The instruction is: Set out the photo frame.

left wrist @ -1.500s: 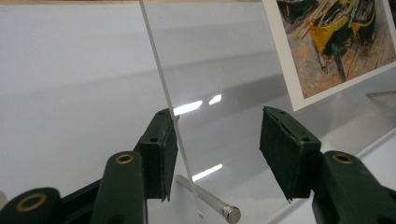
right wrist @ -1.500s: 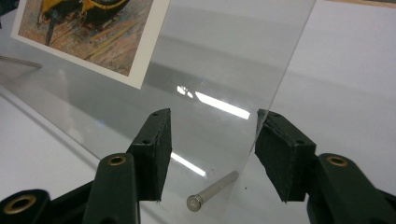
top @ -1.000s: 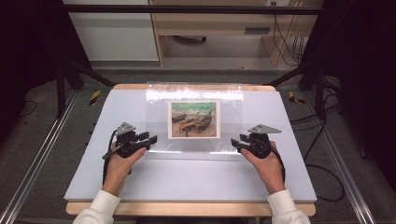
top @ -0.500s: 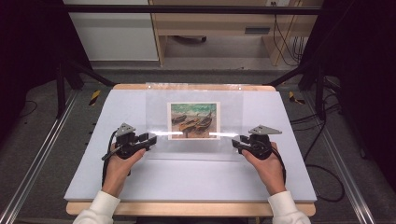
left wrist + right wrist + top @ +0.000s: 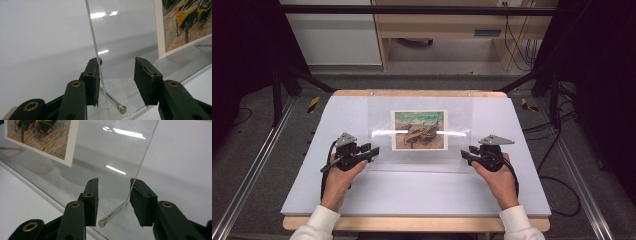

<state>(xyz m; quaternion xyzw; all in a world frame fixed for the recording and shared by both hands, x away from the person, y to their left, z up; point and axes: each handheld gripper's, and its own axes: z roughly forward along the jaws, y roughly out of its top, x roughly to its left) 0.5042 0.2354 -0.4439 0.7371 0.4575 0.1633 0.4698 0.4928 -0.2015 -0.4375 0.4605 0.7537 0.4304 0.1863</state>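
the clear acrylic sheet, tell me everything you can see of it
The clear acrylic sheet is a thin, glossy, see-through panel with polished edges that catches ceiling lights as bright streaks. It stands tilted near the middle of the white table, over a second clear panel lying flat. A boat picture shows through it. Small metal pins sit at its lower corners. One pad of each tool, left and right, lies against a side edge.

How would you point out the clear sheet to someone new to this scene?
On the white table, between the two claws, a picture of boats lies at the middle. The clear sheet lies over it, see-through, with a bright streak of glare and a near edge lifted off the table.
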